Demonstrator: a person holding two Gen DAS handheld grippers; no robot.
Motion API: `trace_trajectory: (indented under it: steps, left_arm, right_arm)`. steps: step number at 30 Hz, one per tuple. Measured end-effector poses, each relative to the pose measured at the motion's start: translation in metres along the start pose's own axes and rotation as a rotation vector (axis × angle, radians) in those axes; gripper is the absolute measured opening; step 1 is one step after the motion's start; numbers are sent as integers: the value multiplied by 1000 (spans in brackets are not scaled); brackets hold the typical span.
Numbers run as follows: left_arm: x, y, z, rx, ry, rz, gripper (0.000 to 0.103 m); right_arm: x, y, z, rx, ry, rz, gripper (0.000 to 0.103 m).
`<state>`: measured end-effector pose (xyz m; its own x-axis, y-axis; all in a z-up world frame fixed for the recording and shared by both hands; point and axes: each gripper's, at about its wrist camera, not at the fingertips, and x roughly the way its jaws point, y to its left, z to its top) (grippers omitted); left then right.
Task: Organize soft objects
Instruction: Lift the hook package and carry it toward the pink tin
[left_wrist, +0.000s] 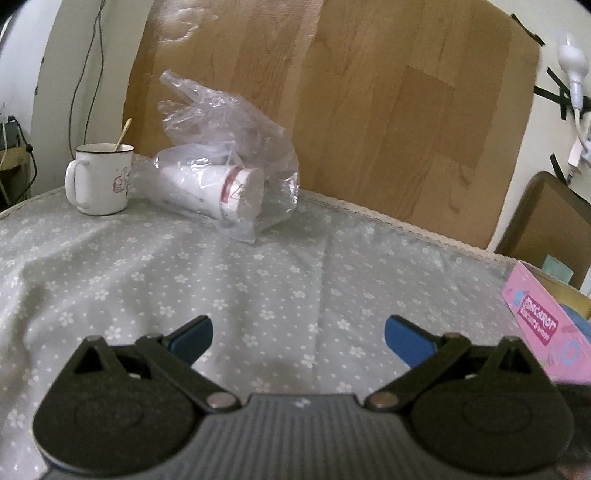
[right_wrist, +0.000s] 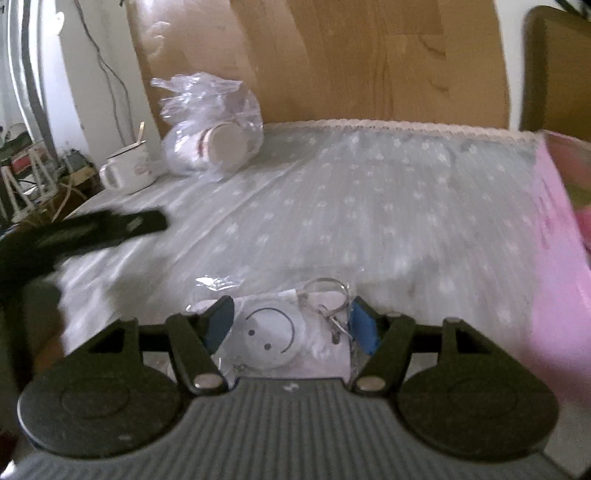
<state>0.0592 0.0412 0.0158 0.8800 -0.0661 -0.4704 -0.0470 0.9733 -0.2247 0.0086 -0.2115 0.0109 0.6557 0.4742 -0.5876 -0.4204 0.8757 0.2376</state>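
A round white soft toy with a smiley face (right_wrist: 271, 338), sealed in a clear plastic packet with a metal key ring (right_wrist: 328, 291), sits between the blue pads of my right gripper (right_wrist: 293, 325). The pads press on both sides of the packet, and it stays sharp while the background blurs. A pink box (right_wrist: 561, 258) stands at the right edge of that view. My left gripper (left_wrist: 299, 338) hangs open over the flowered grey tablecloth (left_wrist: 258, 288) with nothing between its fingers. In the right wrist view it shows as a dark blur (right_wrist: 110, 229) at the left.
At the table's far left, a clear plastic bag holding white paper cups (left_wrist: 229, 184) lies next to a white enamel mug (left_wrist: 101, 181) with a stick in it. The pink box (left_wrist: 546, 325) is at the right edge. A wood-grain board leans behind the table.
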Motion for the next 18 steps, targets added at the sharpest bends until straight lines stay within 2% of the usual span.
trace_trajectory:
  steps: [5,11,13,14,16,17,18]
  left_arm:
    - [-2,-10,-4,62,-3,-12,103]
    - [-5,-24,-10,147,0,-26,103]
    - [-6,-33,-13,195,20,-31,103]
    - [-7,-39,-16,216,40,-39,103]
    - [-15,-52,-23,229,81,-93,103]
    - [-22,-59,-28,227,107,-146,103]
    - [-30,-67,-32,228,140,-207,103]
  right_arm:
    - [-50,-1,-35,37,-28,-31,66]
    - [-112,-22,-85,204,-124,-217,66]
    - [-129,-22,-100,243,-152,-245,66]
    - [-137,-22,-106,251,-168,-249,68]
    - [-152,-24,-113,264,-214,-232,79]
    - [-160,-25,-115,260,-246,-220,87]
    - [-164,-25,-117,240,-261,-208,89]
